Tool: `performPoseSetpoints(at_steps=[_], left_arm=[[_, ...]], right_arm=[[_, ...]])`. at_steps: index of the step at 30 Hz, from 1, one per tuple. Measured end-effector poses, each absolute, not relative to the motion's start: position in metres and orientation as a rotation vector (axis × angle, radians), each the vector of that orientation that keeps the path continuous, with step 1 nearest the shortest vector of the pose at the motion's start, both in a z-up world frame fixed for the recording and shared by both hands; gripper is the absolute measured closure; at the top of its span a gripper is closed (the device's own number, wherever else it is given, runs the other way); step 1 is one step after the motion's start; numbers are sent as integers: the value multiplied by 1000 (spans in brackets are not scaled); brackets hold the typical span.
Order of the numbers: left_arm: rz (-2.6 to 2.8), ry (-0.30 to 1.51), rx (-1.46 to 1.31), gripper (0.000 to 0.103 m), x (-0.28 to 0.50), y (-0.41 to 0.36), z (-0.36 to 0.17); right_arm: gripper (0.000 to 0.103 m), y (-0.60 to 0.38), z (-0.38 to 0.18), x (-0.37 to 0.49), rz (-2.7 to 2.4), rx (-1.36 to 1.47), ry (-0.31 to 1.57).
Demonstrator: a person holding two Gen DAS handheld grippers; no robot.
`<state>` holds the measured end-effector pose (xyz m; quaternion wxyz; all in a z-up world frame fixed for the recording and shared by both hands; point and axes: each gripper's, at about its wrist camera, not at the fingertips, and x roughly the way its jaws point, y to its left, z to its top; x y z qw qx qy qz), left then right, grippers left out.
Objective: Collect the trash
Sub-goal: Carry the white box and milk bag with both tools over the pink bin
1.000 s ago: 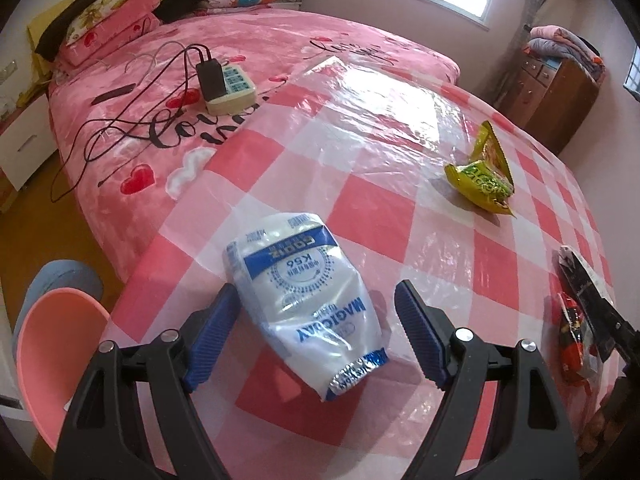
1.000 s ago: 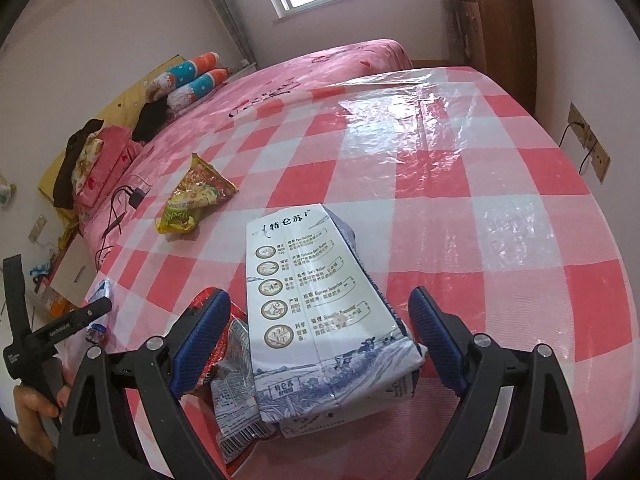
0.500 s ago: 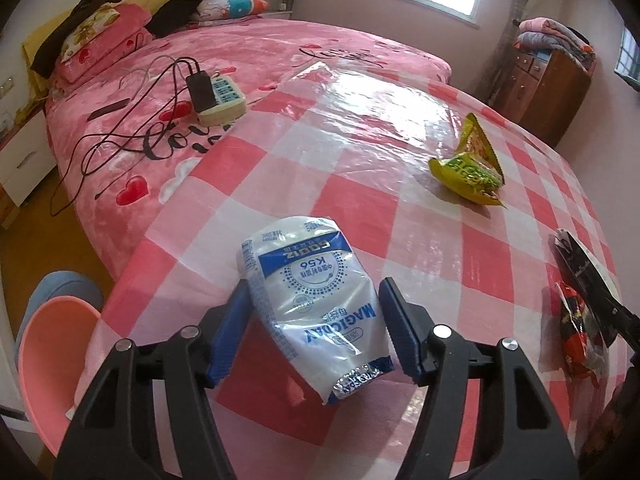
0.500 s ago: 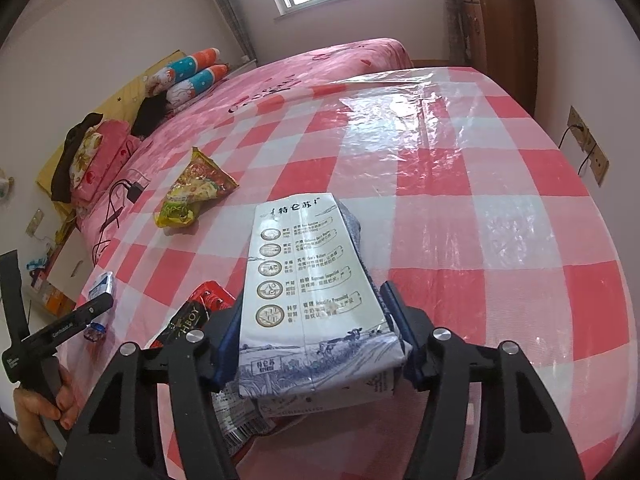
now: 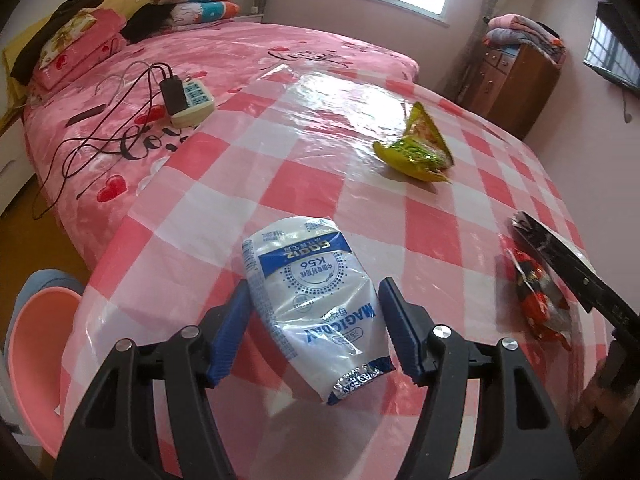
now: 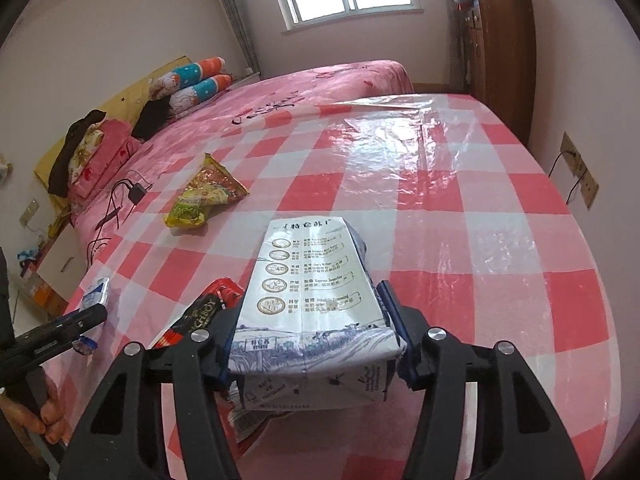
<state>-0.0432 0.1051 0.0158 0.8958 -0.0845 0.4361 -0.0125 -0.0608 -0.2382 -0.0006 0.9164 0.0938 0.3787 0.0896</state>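
My left gripper is shut on a white and blue plastic pouch and holds it over the red-checked tablecloth. My right gripper is shut on a white milk carton with blue print. A red and black wrapper lies just left of the carton; it also shows in the left wrist view. A yellow-green snack bag lies farther out on the cloth, also in the right wrist view.
A pink bin stands on the floor at the left table edge. A bed with a power strip and cables lies beyond. A wooden cabinet stands at the far right. A wall with sockets borders the table's right side.
Both grippers closed from open: the left onto the pouch, the right onto the carton. Both then lifted slightly with their loads.
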Motion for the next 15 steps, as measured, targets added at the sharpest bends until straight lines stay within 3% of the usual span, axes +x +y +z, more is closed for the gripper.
performPoseSetpoints(at_steps=[15], left_arm=[[-70, 893, -207, 38, -76, 122, 21]], right_arm=[[44, -204, 36, -94, 197, 87, 657]])
